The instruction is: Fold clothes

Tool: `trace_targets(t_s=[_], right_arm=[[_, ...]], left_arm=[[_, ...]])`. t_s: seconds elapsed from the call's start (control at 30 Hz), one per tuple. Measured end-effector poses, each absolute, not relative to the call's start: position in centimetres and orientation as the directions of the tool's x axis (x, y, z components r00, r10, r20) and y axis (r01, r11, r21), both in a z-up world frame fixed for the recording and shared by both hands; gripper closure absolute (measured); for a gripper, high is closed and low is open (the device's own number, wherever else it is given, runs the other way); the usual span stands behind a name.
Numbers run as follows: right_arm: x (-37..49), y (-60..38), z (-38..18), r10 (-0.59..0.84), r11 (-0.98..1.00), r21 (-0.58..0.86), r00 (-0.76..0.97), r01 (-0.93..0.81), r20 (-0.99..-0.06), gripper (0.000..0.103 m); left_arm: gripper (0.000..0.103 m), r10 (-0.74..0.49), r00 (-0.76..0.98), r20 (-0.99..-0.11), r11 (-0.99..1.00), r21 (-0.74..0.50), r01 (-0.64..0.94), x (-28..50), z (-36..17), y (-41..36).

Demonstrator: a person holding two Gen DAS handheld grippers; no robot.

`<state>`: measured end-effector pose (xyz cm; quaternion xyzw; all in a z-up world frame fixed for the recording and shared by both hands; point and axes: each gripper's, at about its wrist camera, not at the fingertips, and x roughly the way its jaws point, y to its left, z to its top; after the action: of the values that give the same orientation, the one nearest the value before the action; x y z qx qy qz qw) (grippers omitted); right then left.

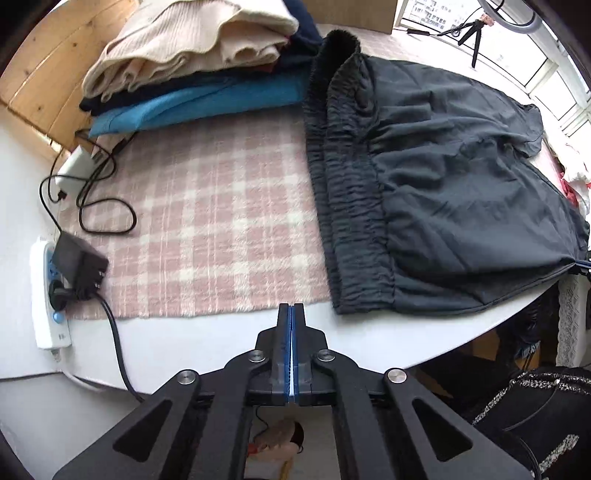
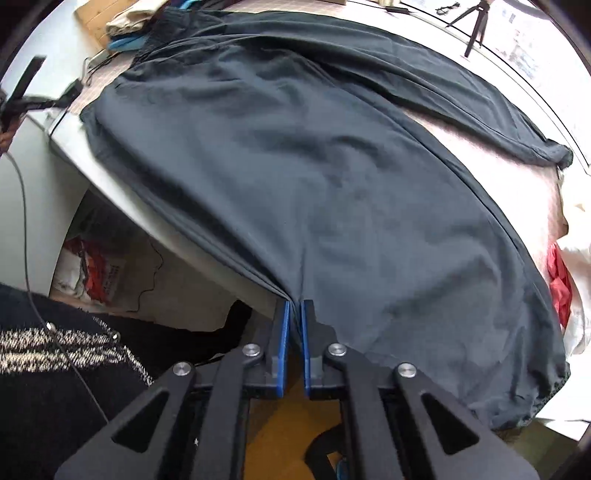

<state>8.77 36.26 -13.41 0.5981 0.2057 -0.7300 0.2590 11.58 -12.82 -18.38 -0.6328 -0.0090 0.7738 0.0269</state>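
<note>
Left gripper: fingers pressed together, nothing between them.
Right gripper: pinching the dark trousers at the table edge.
Beside: folded pile, power strip, cables.

I see a pink checked blanket on the white bench. A white power strip with a black plug lies at its left edge. A small black tripod stands far back.
</note>
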Motion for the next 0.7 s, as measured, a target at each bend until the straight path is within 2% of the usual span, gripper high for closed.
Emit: trace_targets(t_s=[0.03,0.07,0.1,0.17,0.27,0.37,0.5,0.6,0.7], right_arm=[[8.3,36.5,-13.7,-0.136,-0.810,0.030,-0.139,0.585,-0.981,0.077],[7.8,36.7,-13.9,-0.142,-0.837,0.051,-0.126,0.545,-0.982,0.067],[7.2,36.9,-14.1,-0.148,-0.862,0.071,-0.114,0.502,-0.982,0.065],[7.4,40.1,-12.9,-0.277,-0.896,0.202,-0.144,0.396,-0.950,0.064],[8.7,48.2,-12.0,-0.327,-0.945,0.306,-0.278,0.116,-0.903,0.053],[10.4,58.1,-13.2,-0.221,-0.903,0.336,-0.382,-0.267,-0.897,0.053],[14.6,70.3,-17.1,-0.162,-0.674,0.427,-0.444,-0.603,-0.881,0.053],[16.6,75.6,-19.5,-0.143,-0.536,0.498,-0.508,-0.682,-0.850,0.053],[16.3,77.9,-20.3,-0.111,-0.514,0.513,-0.539,-0.688,-0.835,0.053]], left_arm=[[0.103,0.042,-0.184,-0.982,-0.999,-0.039,-0.017,10.6,-17.6,-13.8],[0.103,0.037,-0.184,-0.982,-0.999,-0.038,0.001,10.8,-17.7,-13.9],[0.103,0.061,-0.196,-0.979,-0.998,-0.062,-0.006,10.9,-17.5,-13.0],[0.103,0.109,-0.218,-0.970,-0.994,-0.108,-0.020,10.9,-17.1,-11.3],[0.102,0.166,-0.218,-0.962,-0.978,-0.132,-0.163,11.1,-16.7,-5.6],[0.097,0.252,-0.182,-0.951,-0.933,-0.189,-0.306,11.2,-16.7,1.2],[0.093,0.309,-0.128,-0.942,-0.864,-0.222,-0.453,11.5,-16.8,9.4],[0.090,0.328,-0.067,-0.942,-0.812,-0.245,-0.530,11.5,-16.9,13.8],[0.088,0.273,-0.041,-0.961,-0.796,-0.202,-0.571,11.4,-17.0,16.6]])
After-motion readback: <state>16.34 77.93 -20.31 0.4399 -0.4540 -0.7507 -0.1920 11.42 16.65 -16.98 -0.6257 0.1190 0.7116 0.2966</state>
